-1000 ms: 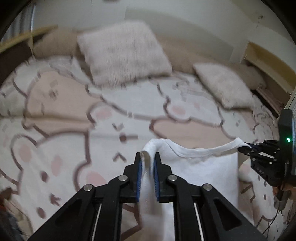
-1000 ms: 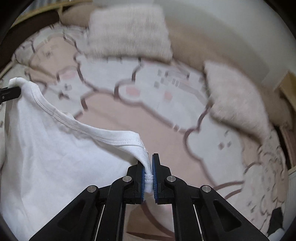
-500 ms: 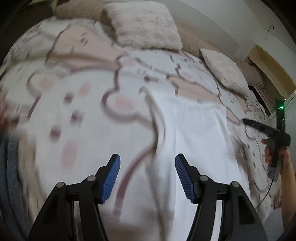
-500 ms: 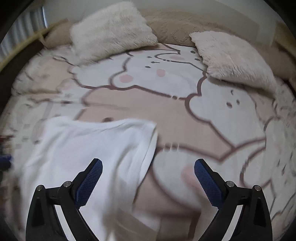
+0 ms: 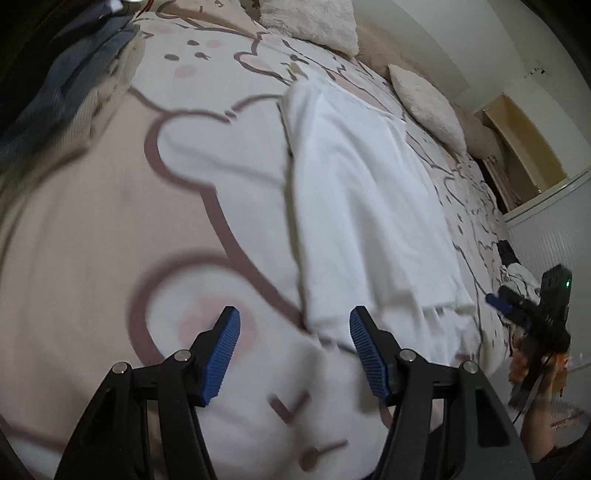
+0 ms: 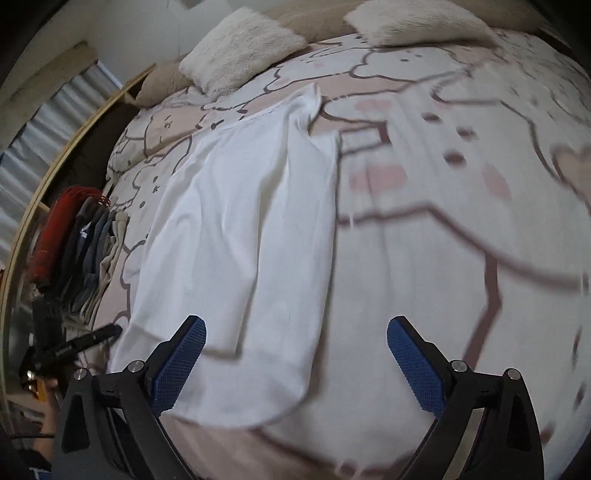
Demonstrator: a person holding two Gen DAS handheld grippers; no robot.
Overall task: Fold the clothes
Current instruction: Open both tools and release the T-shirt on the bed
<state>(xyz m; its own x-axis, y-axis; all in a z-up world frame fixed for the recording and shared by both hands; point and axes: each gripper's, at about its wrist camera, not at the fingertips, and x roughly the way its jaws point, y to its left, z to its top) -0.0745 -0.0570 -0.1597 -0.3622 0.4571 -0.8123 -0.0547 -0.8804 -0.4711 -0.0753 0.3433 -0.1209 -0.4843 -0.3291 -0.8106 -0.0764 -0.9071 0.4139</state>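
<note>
1. Left gripper [image 5: 293, 356] hovers with blue-padded fingers [image 5: 221, 354] spread wide and empty, the near hem just ahead, slightly right.
2. Long white cotton garment [image 6: 236, 236] lies flat on the bear-print bed cover [image 6: 461, 206], long axis running away towards the pillows.
3. Right gripper [image 6: 295, 367] gapes empty, its left finger overlapping the hem: looks nearer.

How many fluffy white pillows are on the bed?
2: one fluffy white pillow at the left of the bed's head, another at the right. Others may be hidden.
</note>
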